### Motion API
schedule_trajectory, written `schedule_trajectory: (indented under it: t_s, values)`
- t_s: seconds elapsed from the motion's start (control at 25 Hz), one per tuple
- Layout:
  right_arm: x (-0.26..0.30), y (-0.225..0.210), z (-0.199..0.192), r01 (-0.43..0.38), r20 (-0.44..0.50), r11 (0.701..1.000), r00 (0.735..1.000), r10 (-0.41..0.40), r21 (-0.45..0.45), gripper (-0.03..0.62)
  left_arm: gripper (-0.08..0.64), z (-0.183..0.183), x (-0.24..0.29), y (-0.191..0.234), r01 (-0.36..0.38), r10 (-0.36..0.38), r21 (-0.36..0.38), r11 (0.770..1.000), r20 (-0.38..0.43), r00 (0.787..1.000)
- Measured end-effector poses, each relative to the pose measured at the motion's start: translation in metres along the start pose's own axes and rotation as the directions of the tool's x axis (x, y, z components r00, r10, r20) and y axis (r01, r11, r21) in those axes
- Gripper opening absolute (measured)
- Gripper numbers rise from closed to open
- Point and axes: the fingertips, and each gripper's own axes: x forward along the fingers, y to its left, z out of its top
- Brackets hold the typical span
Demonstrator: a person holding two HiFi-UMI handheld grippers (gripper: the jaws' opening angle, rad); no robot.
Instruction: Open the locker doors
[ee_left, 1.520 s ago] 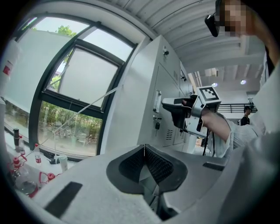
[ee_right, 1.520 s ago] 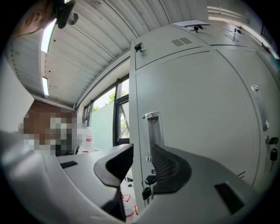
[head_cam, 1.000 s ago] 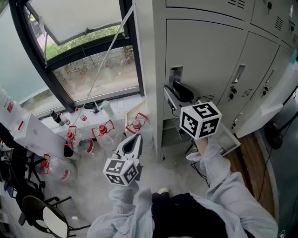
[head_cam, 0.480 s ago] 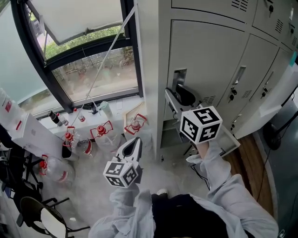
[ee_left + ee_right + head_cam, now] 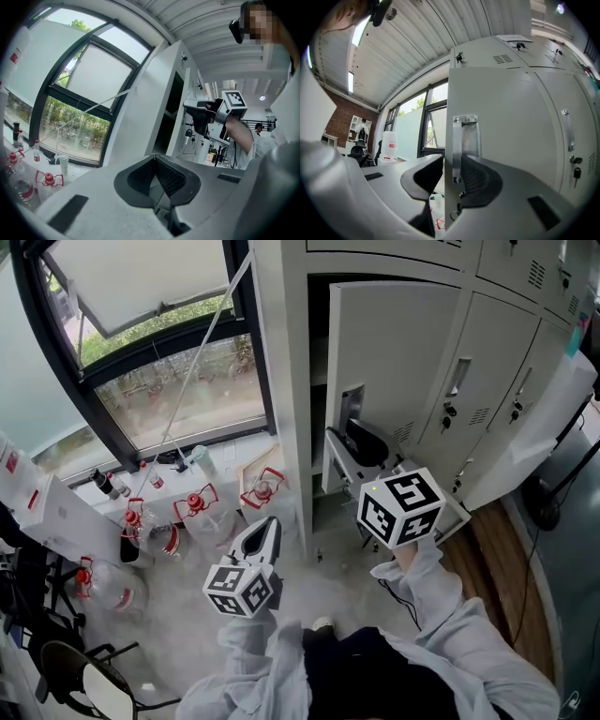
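- We see the right gripper (image 5: 354, 439) at the free edge of the leftmost mid-row locker door (image 5: 398, 343); its marker cube faces the head camera.
- In the right gripper view, the jaws of the right gripper (image 5: 451, 174) pinch that door's (image 5: 511, 126) edge. One jaw sits behind the panel and the ribbed one lies on its front, just below the recessed metal handle (image 5: 465, 133).
- The door stands ajar, and in the head view we see a dark gap (image 5: 319, 352) between its free edge and the locker frame. The handle (image 5: 351, 404) lies just above the jaws.
- The neighbouring doors (image 5: 487, 362) to the right lie flush and closed.
- The left gripper (image 5: 265, 532) hangs low over the floor (image 5: 187, 615), well apart from the lockers. In its own view the jaws (image 5: 155, 163) are pressed together with nothing between them.
- Glass bottles (image 5: 197, 507) with red clasps stand on the floor beneath the window (image 5: 178, 381).
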Motion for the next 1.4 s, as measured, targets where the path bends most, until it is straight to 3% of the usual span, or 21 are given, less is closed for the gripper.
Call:
schedule_trajectory:
  t_s: [0.28,1.04,1.4]
  values:
    - [-0.038,0.001,0.004,-0.023,0.005,1.0,1.0,0.023,0.008,0.106,0.009,-0.012,-0.015,-0.033,-0.037,0.037,-0.011,0.999,0.001,0.999]
    - [-0.147,-0.03,0.013,-0.21,0.057,0.977,0.977,0.207,0.041,0.109,0.009,-0.052,-0.04,-0.153,-0.154,0.154,-0.01,0.988,0.001,0.988]
    - [-0.198,-0.065,0.017,-0.178,0.089,0.983,0.981,0.174,0.043,0.118,0.009,-0.073,-0.032,-0.207,-0.13,0.13,-0.007,0.992,0.005,0.992]
